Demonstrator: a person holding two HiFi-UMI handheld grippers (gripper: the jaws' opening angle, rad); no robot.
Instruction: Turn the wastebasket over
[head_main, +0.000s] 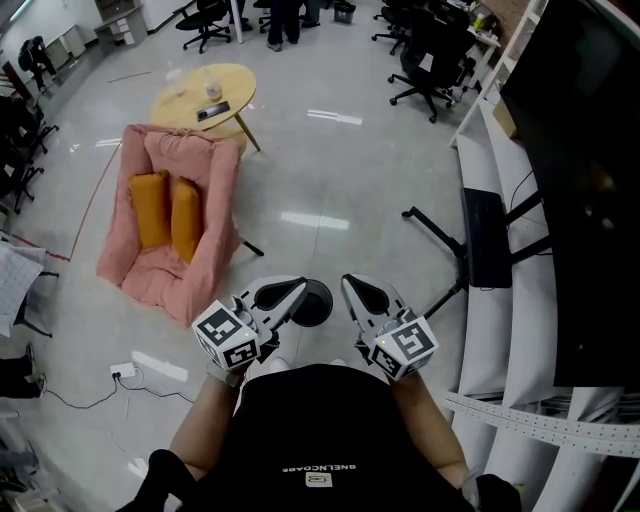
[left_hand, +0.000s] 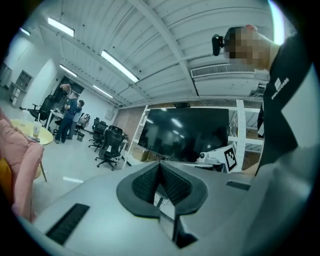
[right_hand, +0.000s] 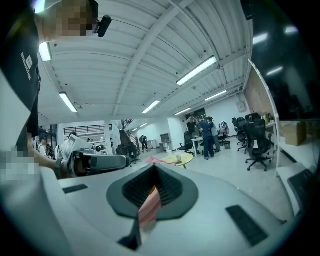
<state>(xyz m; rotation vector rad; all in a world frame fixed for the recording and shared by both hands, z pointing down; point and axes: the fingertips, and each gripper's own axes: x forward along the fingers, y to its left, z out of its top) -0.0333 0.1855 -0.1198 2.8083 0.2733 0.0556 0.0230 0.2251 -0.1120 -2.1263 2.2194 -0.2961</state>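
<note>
A dark round wastebasket (head_main: 316, 304) stands on the grey floor, seen from straight above, just beyond my two grippers; whether its opening faces up I cannot tell. My left gripper (head_main: 298, 288) is held level in front of my chest, its jaws shut with nothing between them. My right gripper (head_main: 352, 285) is beside it, also shut and empty. The left gripper view shows the closed pads (left_hand: 160, 165) pointing toward the right gripper (left_hand: 220, 156). The right gripper view shows its closed pads (right_hand: 154, 167) with the left gripper (right_hand: 95, 161) beyond. Neither gripper touches the wastebasket.
A pink armchair (head_main: 170, 225) with two orange cushions lies on the floor at the left. Behind it stands a round wooden table (head_main: 205, 95). A large black screen on a stand (head_main: 575, 180) fills the right. Office chairs (head_main: 430, 60) and people stand at the back.
</note>
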